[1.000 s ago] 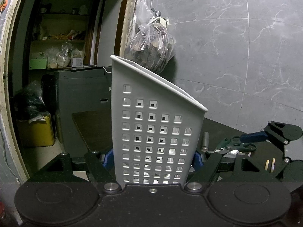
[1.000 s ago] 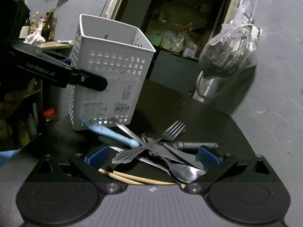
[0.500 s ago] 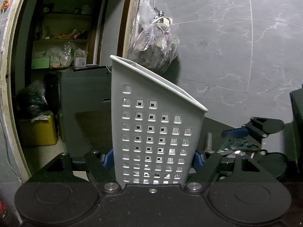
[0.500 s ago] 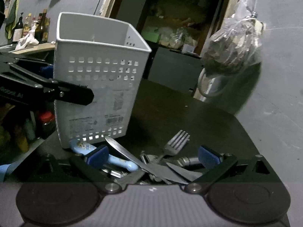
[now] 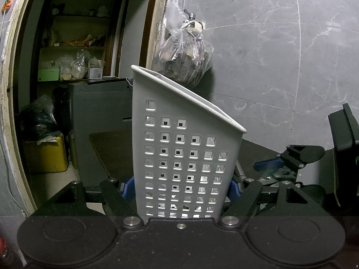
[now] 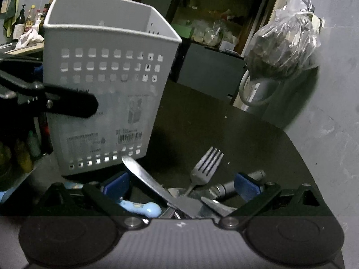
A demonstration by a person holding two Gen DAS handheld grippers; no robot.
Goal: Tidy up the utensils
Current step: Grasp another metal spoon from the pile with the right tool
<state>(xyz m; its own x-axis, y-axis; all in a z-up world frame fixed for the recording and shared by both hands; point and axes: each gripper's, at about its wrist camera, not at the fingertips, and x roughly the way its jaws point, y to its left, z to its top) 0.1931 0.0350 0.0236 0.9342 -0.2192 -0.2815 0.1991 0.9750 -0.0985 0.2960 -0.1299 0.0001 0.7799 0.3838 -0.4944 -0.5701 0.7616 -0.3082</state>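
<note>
**Between the right fingers: a pile of cutlery waiting to be picked**

Between your right gripper's (image 6: 180,185) spread blue pads (image 6: 115,185) lies the heap of utensils on the dark table (image 6: 258,139): a table knife (image 6: 157,187) slanting up toward the caddy, a fork (image 6: 203,168) with its tines pointing away from you, a metal cylindrical handle (image 6: 226,187) just beside the right pad, and a pale blue handle (image 6: 143,208) low on the left. That claw stands wide open and holds nothing. The pieces overlap, so choose one only. The knife looks like the topmost, and its blade crosses the middle of the gap, which makes it the likely first pick. Close on its thicker handle end, not the thin blade, and lift straight up so that the fork and the others are not dragged along.

Just beyond the heap stands the white perforated utensil caddy (image 6: 107,94), its base touching or nearly touching the knife tip. Your left gripper (image 5: 182,187) is clamped across the caddy's lower walls, a blue pad (image 5: 129,186) pressed to each side, and the caddy leans in that grip. Hold it steady and bring its open top toward upright, so a utensil can drop in handle first without catching the rim.

Farther off, a plastic bag (image 6: 282,53) hangs from a tap on the grey marbled wall (image 5: 280,67), and a doorway opens onto cluttered shelves (image 5: 71,49).
</note>
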